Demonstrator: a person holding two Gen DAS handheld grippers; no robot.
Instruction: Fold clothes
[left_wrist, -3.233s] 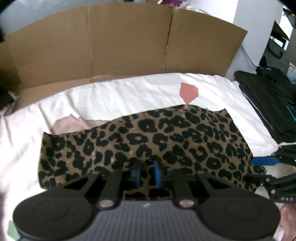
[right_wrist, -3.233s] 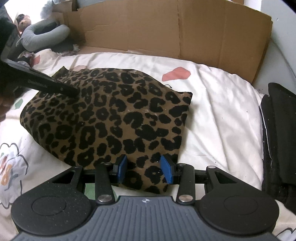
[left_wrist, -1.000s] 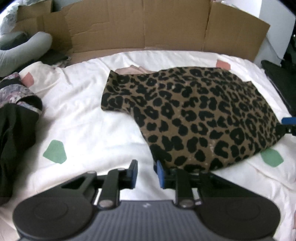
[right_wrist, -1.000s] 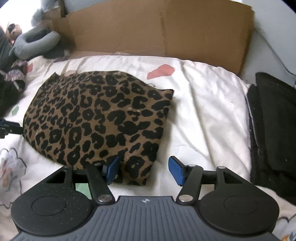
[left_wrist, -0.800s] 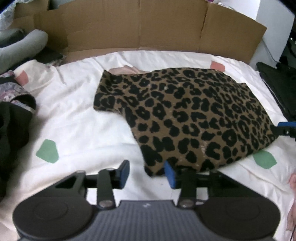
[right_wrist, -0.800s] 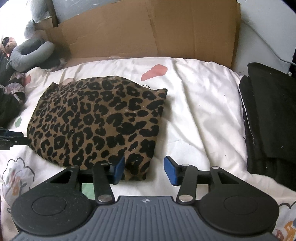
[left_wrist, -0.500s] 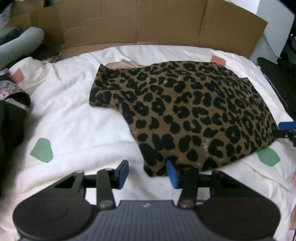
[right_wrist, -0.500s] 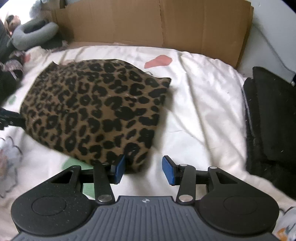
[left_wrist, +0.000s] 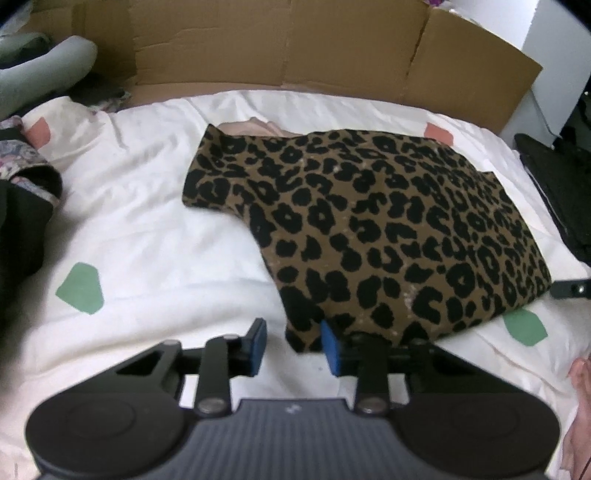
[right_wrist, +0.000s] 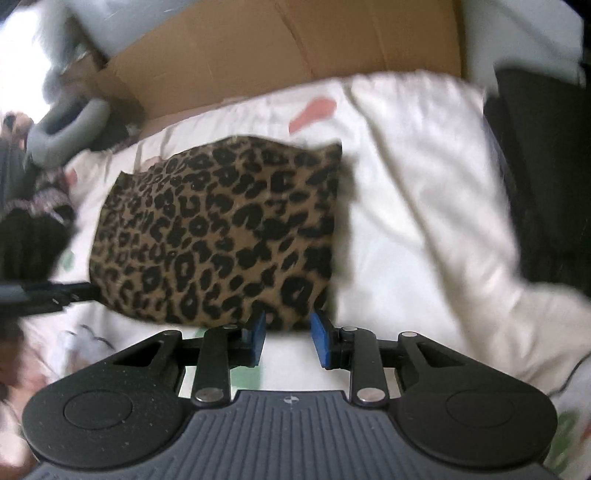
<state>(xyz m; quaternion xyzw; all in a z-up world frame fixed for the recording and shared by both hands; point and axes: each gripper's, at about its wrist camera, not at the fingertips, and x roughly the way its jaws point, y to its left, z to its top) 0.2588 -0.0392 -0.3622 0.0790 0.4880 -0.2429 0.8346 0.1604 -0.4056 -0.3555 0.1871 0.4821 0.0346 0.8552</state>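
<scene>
On the white bedsheet (left_wrist: 155, 236) (cardboard (left_wrist: 332, 48) behind), our left gripper (left_wrist: 291, 345) and right gripper (right_wrist: 286, 338), jaws just closing, still gape around the leopard-print garment (left_wrist: 388, 236) corners.

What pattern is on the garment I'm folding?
Leopard print: black spots on tan-brown. The garment shows sharpest in the left wrist view.

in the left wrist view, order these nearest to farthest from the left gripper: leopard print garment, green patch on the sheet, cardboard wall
From the left gripper:
1. leopard print garment, its near corner at the fingertips
2. green patch, left on the sheet
3. cardboard wall, along the back
</scene>
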